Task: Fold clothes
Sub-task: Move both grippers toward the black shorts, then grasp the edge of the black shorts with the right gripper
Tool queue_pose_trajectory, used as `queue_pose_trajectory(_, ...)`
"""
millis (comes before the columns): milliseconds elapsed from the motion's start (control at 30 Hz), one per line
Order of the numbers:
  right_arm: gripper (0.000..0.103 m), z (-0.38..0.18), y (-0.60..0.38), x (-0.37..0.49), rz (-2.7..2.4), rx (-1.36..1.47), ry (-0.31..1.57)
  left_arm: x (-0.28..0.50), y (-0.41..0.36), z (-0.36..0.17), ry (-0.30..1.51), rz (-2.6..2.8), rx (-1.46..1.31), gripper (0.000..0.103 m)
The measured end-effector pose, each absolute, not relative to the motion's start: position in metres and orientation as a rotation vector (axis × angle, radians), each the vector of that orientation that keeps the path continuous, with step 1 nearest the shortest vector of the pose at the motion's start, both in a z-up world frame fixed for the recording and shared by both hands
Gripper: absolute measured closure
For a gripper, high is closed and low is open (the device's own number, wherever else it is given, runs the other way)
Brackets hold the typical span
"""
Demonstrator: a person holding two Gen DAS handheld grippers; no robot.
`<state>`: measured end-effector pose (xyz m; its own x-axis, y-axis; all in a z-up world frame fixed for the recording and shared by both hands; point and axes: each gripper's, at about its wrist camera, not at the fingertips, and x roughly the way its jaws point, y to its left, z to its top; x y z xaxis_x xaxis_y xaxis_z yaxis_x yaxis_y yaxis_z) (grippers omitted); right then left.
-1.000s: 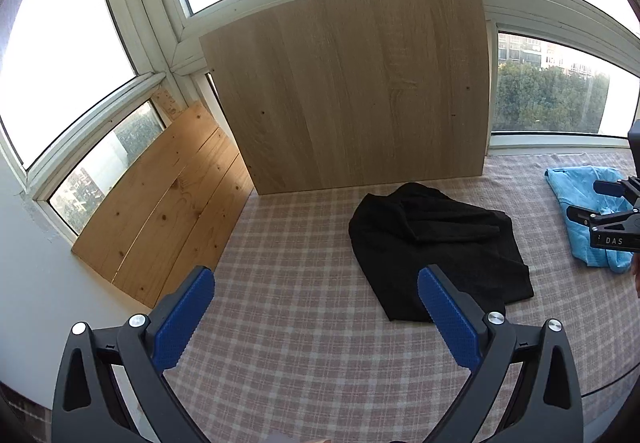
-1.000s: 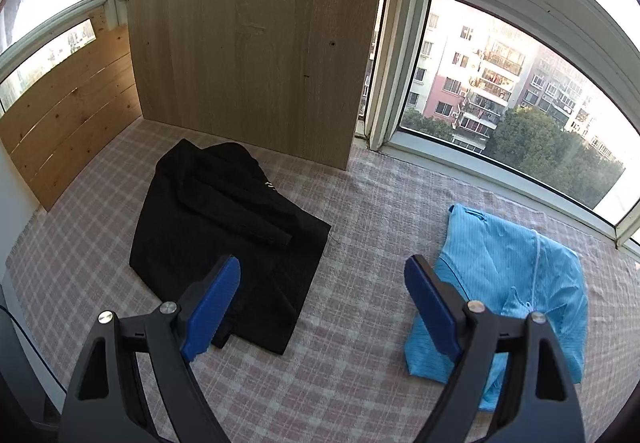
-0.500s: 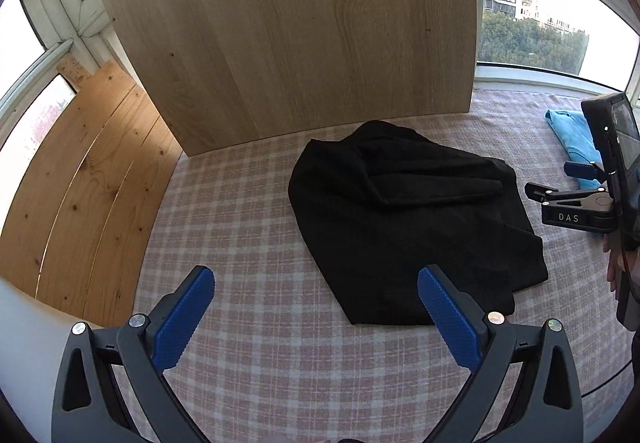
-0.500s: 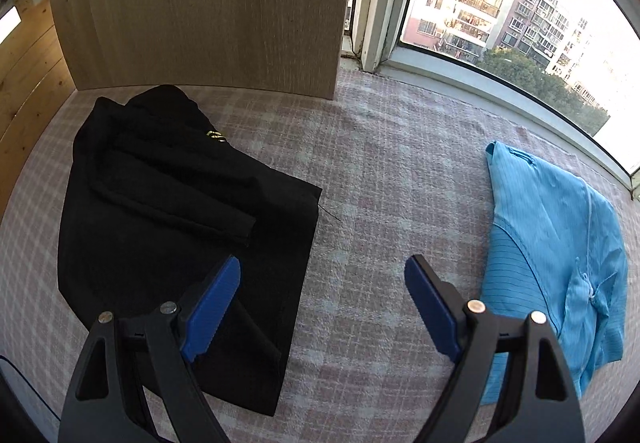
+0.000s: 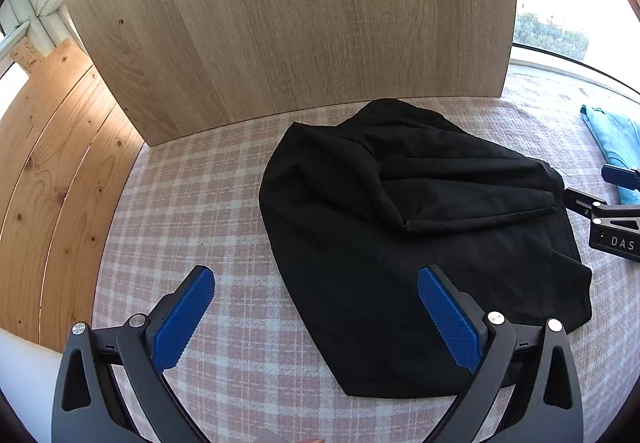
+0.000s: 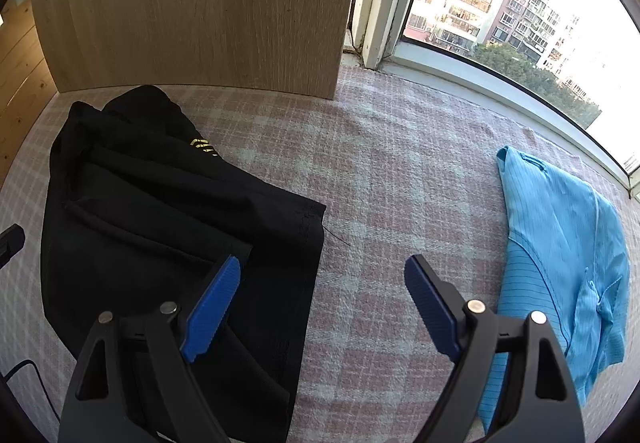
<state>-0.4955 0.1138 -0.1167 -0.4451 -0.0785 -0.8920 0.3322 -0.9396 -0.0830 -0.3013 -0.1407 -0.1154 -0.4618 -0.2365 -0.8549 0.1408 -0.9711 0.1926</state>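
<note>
we see the left gripper (image 5: 316,313) with jaws spread wide, holding nothing, poised over the black garment (image 5: 416,243) on the checked cloth (image 5: 192,211); the right gripper (image 6: 322,301), equally wide, grips nothing, between black garment and blue garment (image 6: 560,251).

Daylight is pouring through the bay window (image 6: 500,15) onto the pink checked cloth (image 6: 400,179); a wooden board (image 5: 288,15) is standing behind.
</note>
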Motion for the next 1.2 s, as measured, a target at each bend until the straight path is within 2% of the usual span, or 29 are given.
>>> queue_pose_trajectory(367,0.019,-0.126,0.104,-0.501,-2.407,1.485,0.366,-0.311,-0.142,-0.118,-0.069,-2.541,1.479,0.001)
queue_pose_trajectory(733,0.019,-0.137,0.109,-0.512,-2.385,1.496,0.382,-0.318,-0.143,-0.117,-0.089,-2.546,1.458,0.001)
queue_pose_trajectory(1200,0.018,-0.152,0.119,-0.522,-2.331,1.558,0.239,-0.318,-0.153,-0.124,-0.067,-2.521,1.482,0.001)
